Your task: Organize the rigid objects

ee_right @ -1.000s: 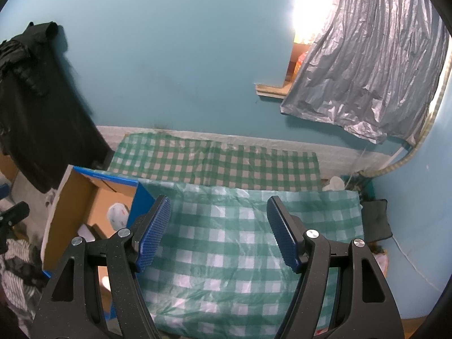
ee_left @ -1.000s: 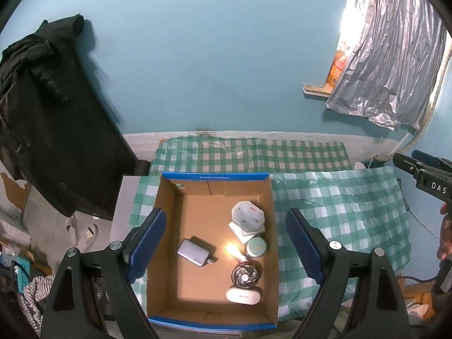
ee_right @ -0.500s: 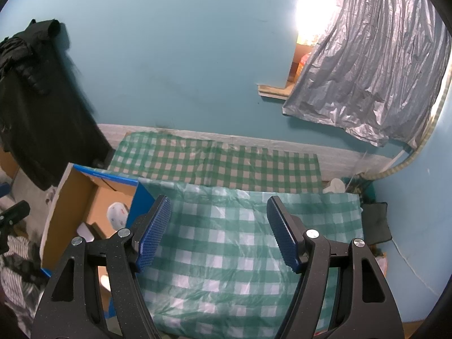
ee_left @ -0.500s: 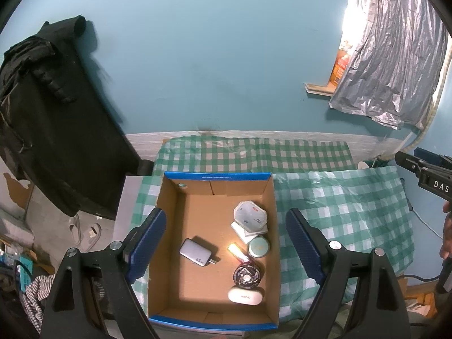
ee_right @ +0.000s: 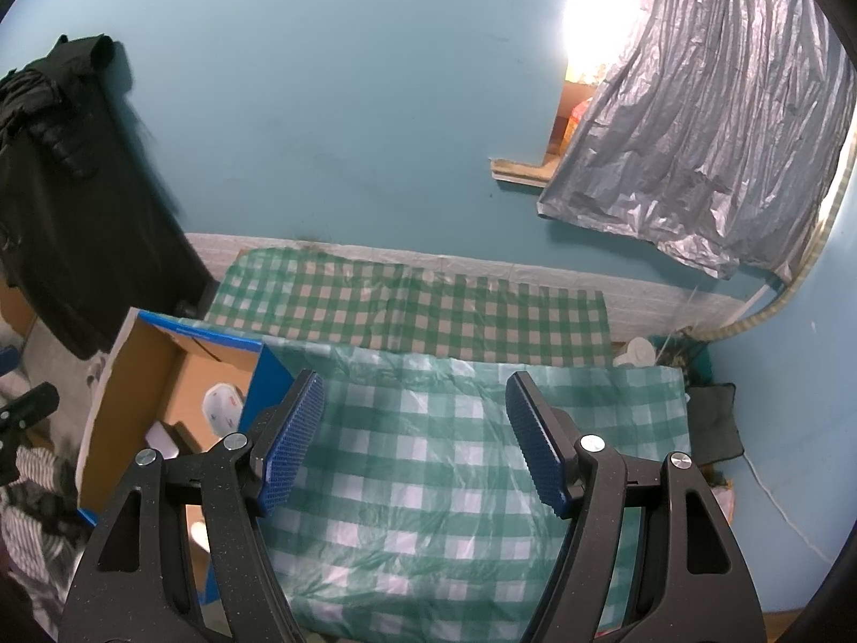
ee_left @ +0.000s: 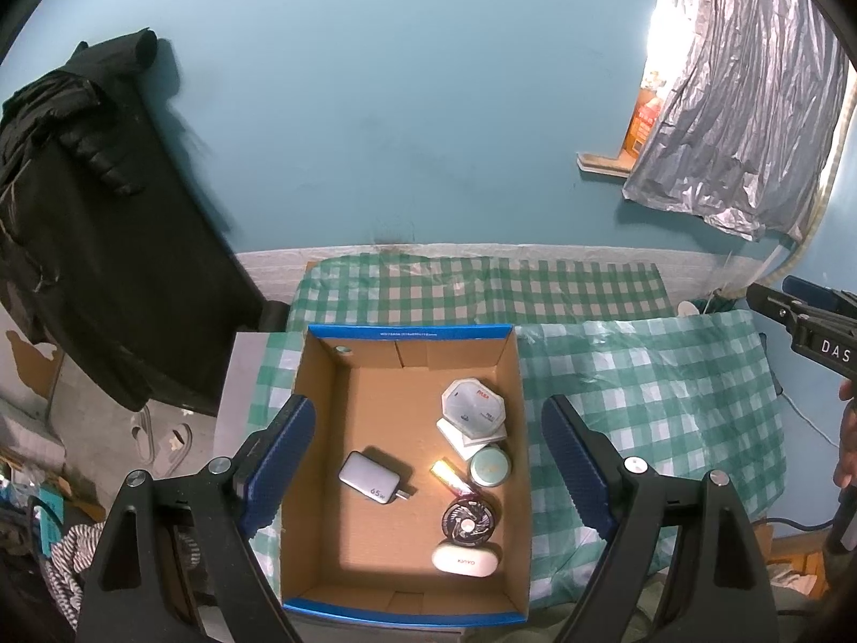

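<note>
Left wrist view: left gripper point(ee_left: 428, 461) has its fingers spread, nothing between them, hanging above the cardboard box point(ee_left: 316, 482) where the charger point(ee_left: 370, 478), mini fan point(ee_left: 468, 521), white case point(ee_left: 465, 558) and round tin point(ee_left: 488, 465) sit. Right gripper point(ee_right: 415, 442) also spread, over bare checkered cloth point(ee_right: 428, 482) on the worktop. My guess: that right-side cluster is tight, so reaching in could bump neighbours.
</note>
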`<action>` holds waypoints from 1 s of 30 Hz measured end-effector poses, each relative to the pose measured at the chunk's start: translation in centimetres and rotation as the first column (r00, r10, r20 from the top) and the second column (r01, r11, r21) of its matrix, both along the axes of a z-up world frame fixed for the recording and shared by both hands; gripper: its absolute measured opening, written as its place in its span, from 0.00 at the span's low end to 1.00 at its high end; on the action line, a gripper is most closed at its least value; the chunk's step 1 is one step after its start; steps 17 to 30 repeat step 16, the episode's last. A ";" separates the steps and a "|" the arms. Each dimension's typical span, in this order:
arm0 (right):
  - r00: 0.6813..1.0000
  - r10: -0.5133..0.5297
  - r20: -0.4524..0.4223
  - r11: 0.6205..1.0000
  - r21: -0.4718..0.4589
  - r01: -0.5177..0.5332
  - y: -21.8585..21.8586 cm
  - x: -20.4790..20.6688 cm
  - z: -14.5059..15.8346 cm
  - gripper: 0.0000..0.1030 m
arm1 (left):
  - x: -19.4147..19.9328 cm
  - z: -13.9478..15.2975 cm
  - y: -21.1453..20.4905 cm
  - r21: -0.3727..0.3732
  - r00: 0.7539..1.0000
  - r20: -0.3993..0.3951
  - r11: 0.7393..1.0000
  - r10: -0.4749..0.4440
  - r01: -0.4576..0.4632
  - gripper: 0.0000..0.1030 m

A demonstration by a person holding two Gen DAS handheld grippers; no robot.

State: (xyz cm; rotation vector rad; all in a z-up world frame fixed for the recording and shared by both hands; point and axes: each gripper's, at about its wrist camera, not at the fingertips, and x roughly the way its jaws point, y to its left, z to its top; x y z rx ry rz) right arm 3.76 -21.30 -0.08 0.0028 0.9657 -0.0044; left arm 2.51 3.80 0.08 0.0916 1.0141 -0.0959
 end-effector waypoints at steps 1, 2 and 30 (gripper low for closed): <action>1.000 -0.001 0.001 1.000 0.000 0.001 0.0 0.0 0.0 0.68 | 0.0 0.1 0.0 0.001 1.000 0.000 1.000 0.000 0.000 0.85; 1.000 0.001 0.001 1.000 0.001 -0.001 0.0 0.0 0.0 0.68 | 0.0 0.0 0.0 0.003 1.000 0.000 1.000 -0.001 0.001 0.85; 1.000 0.000 -0.004 1.000 0.000 0.000 0.1 0.2 -0.3 0.68 | 0.1 -0.1 0.0 0.008 1.000 0.004 1.000 -0.004 0.004 0.85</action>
